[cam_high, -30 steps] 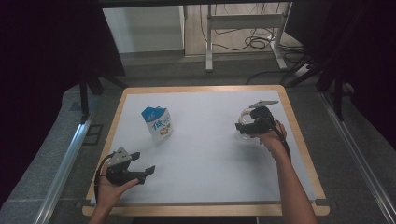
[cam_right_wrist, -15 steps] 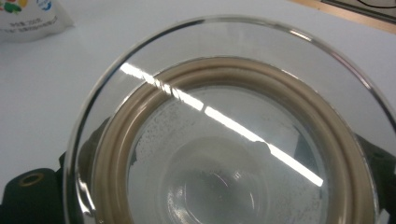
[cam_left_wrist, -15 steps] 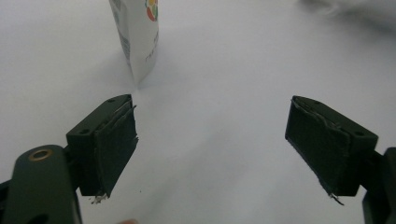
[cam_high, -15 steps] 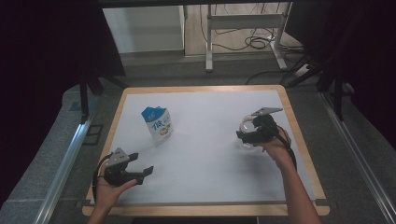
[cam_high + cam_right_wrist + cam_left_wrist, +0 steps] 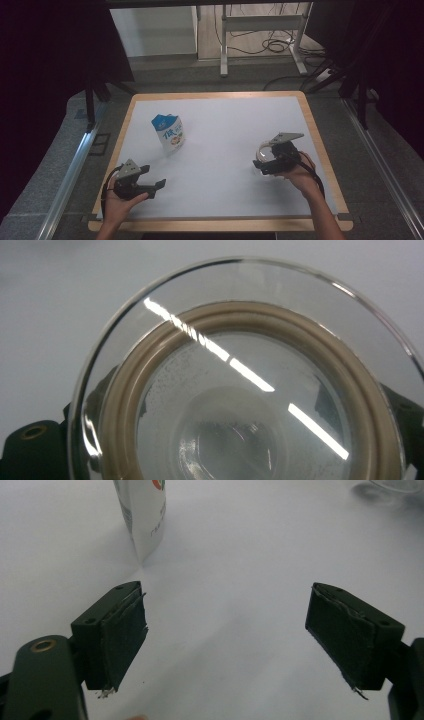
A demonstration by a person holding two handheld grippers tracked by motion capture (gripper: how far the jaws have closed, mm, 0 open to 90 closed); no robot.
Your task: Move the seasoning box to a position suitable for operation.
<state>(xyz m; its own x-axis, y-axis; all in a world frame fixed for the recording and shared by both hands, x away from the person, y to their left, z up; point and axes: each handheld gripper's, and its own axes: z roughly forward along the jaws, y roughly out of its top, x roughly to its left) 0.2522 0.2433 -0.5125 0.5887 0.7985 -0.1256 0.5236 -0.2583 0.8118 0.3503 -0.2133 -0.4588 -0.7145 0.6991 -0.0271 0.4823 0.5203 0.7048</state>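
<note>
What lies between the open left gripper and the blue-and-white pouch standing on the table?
Nothing: bare white table surface separates the left gripper from the blue-and-white pouch, as the high view and left gripper view show.

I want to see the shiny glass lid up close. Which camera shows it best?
The right gripper view: the glass lid shows large there, beige ring included. The high view shows it small, in the right gripper. The left gripper view catches its blurry edge.

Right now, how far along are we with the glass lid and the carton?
Done: the right gripper has the glass lid between its jaws, at the table's right side. In hand: that lid, whose beige seal ring faces the right gripper view. Left: the left gripper is open and empty near the front left corner, and the carton stands upright and untouched, so whatever involves it likely has not begun.
</note>
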